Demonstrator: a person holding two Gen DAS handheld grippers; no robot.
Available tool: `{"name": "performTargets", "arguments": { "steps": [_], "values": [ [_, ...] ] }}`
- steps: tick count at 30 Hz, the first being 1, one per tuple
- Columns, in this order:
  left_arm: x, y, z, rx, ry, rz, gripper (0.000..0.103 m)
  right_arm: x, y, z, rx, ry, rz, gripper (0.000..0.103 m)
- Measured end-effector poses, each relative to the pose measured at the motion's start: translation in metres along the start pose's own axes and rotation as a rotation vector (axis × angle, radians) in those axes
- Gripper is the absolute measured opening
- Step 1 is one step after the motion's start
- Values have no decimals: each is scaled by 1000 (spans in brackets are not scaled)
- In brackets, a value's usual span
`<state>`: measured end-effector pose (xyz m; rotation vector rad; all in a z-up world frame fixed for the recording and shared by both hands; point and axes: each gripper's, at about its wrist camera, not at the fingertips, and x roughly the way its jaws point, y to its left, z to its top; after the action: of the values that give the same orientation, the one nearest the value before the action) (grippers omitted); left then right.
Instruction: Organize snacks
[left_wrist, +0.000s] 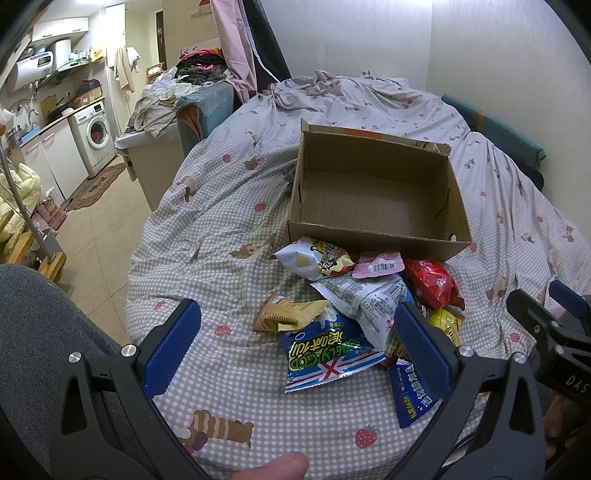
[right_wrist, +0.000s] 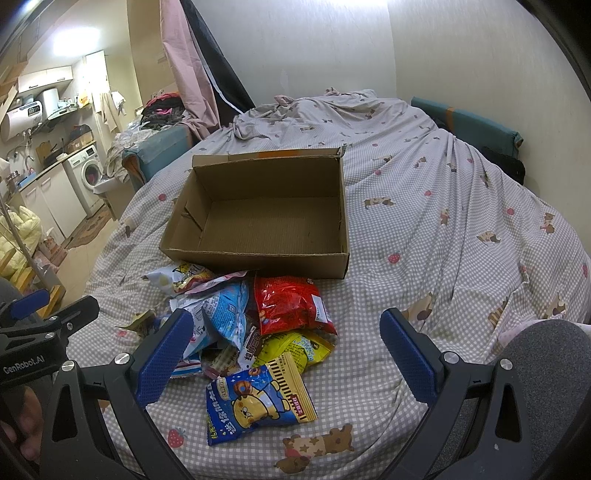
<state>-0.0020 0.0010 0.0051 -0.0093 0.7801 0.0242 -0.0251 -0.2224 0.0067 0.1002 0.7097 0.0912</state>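
A bed (left_wrist: 229, 206) with a checked, bear-printed cover fills mid-frame; a washing machine (left_wrist: 94, 129) stands at upper left. An open cardboard box (right_wrist: 258, 254) sits at centre, with the snack packets (right_wrist: 258, 332) heaped just below it. The left gripper (left_wrist: 295, 332) and right gripper (right_wrist: 288, 343) hover low in frame, fingers spread wide, holding nothing.
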Motion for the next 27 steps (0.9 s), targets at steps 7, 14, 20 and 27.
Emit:
{"name": "performTargets", "arguments": {
  "steps": [7,14,20,27],
  "values": [
    [0,0,0,1,1,1,103,0,0,0,0,1,-1,103],
    [0,0,0,2,1,0,103,0,0,-1,-3,6,0,103],
    [0,-2,0,10,12,-2,103,0,-7,14,-4,16,38,103],
    [7,3,2,-29,53,-6,103,46,-32,34,60,327,90,103]
  ]
}}
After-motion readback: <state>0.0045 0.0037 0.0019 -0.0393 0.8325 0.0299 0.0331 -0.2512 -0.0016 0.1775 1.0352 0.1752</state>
